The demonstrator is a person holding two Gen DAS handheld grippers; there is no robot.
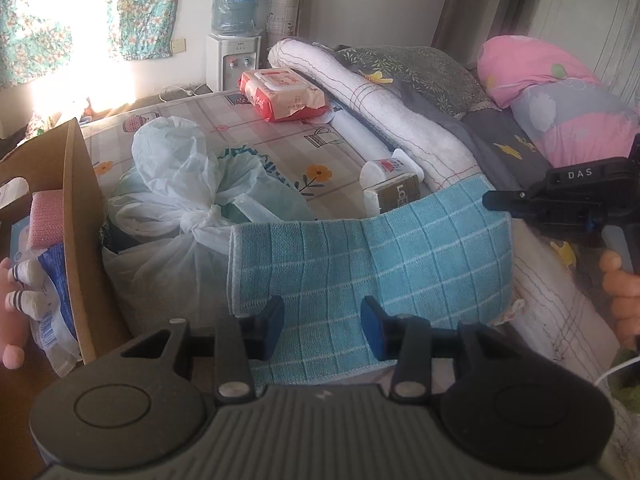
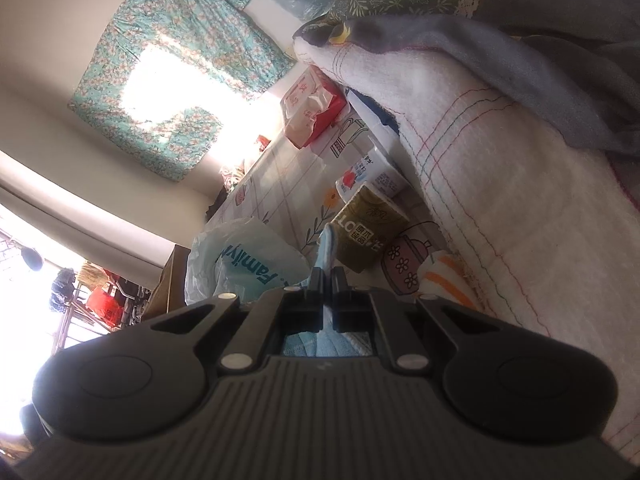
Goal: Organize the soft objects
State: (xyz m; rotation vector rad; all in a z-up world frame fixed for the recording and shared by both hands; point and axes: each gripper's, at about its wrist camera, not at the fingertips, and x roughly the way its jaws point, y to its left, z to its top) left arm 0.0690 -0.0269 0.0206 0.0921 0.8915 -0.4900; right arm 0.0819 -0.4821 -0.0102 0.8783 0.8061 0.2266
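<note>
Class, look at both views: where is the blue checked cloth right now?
In the left wrist view the blue checked cloth hangs mid-frame, pinched at its right end by the right tongs, with the tied plastic bag to its left.

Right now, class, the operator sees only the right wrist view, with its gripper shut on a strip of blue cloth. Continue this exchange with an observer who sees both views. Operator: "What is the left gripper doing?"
Observer: The left gripper is at the lower edge of the blue checked cloth, with its jaws apart.
Operator: How does the cloth lie?
Observer: It is spread wide, with its upper right corner pinched by the right gripper.
Operator: Is there somewhere to put it?
Observer: A cardboard box stands to the left, with a pink sponge already inside.
</note>
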